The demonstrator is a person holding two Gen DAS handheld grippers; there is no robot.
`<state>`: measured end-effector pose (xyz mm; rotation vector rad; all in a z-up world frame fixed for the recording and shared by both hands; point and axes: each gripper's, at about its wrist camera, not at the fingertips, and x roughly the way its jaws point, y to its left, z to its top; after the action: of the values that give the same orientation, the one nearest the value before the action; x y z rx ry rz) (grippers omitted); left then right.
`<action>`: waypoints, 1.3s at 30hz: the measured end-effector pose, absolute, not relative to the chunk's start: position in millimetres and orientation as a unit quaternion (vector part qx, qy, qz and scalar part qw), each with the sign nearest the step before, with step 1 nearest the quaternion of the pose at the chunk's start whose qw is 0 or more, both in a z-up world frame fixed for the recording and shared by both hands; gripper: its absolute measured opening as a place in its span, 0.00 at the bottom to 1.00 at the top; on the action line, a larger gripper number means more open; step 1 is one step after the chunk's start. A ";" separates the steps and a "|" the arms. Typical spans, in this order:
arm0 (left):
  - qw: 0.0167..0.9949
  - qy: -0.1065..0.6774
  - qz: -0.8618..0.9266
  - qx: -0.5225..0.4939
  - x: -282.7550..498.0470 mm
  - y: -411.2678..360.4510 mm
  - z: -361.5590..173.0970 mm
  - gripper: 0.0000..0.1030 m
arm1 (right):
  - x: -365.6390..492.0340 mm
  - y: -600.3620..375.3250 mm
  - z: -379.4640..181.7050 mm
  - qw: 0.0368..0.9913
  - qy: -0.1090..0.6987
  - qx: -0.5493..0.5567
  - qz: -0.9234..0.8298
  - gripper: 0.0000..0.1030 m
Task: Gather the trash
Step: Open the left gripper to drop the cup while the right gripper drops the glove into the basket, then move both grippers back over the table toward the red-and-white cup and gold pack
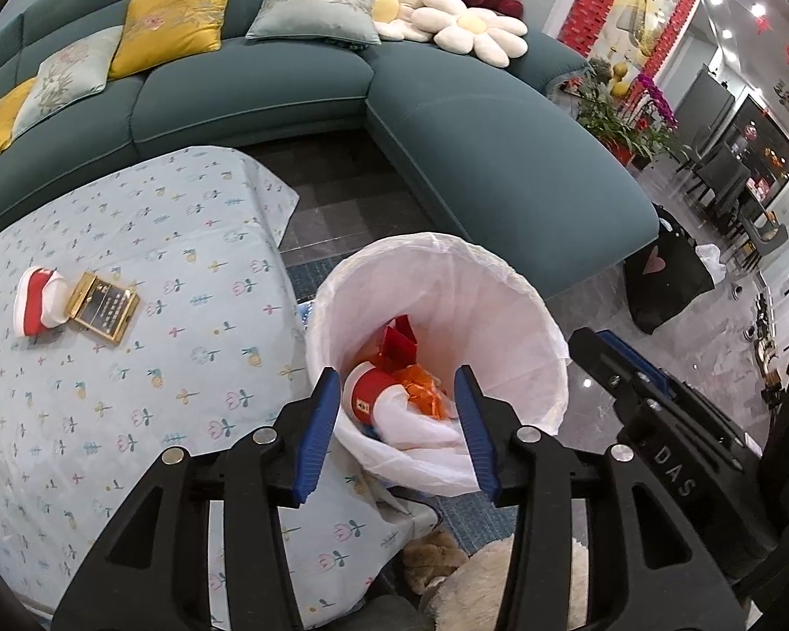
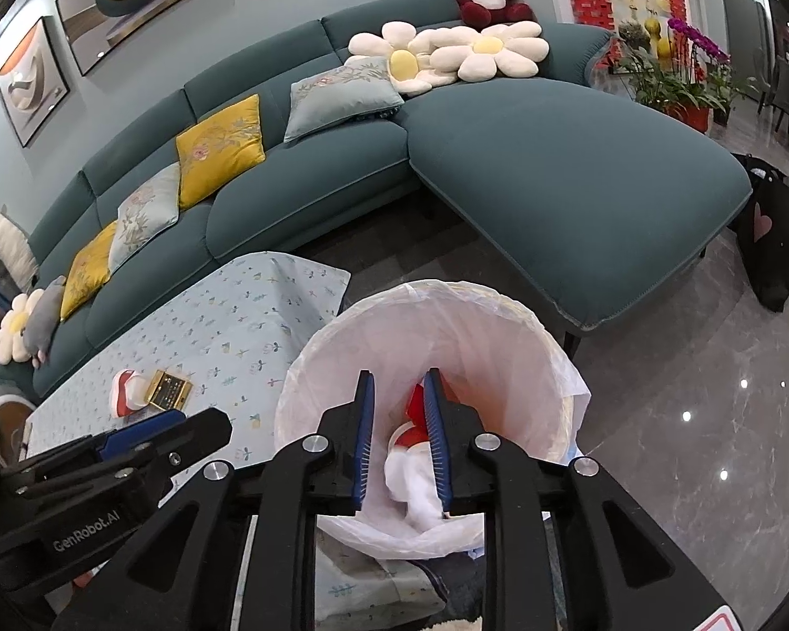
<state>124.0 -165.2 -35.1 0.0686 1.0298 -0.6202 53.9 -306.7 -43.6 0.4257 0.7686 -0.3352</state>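
A bin with a white liner stands on the floor beside the table. Inside lie a red-and-white cup, an orange wrapper and red paper. My left gripper hangs open above the bin's mouth, with nothing between its blue pads. My right gripper is over the same bin, its jaws a narrow gap apart and gripping nothing. On the table lie a crushed red-and-white cup and a gold-and-black box, seen also in the right wrist view as the cup and the box.
A floral cloth covers the table left of the bin. A teal corner sofa with cushions runs behind. A black bag sits by the sofa's end. Plush toys lie on the floor near me. Glossy grey floor stretches to the right.
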 end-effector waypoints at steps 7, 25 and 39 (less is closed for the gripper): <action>0.834 0.479 -0.274 0.025 124.4 -147.2 -31.6 0.53 | 58.0 -294.1 -37.9 0.895 0.370 0.197 -0.156 0.24; 0.860 0.464 -0.212 -0.005 130.9 -73.4 -21.4 0.61 | 73.0 -238.6 -20.7 0.906 0.367 0.162 -0.133 0.44; 0.876 0.455 -0.158 -0.035 135.9 1.4 -18.6 0.67 | 91.4 -169.8 -12.1 0.915 0.375 0.122 -0.088 0.52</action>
<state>135.9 1.4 -18.6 -0.0723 0.9489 -0.3306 91.4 -169.8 -12.1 0.2505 0.7721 -0.1820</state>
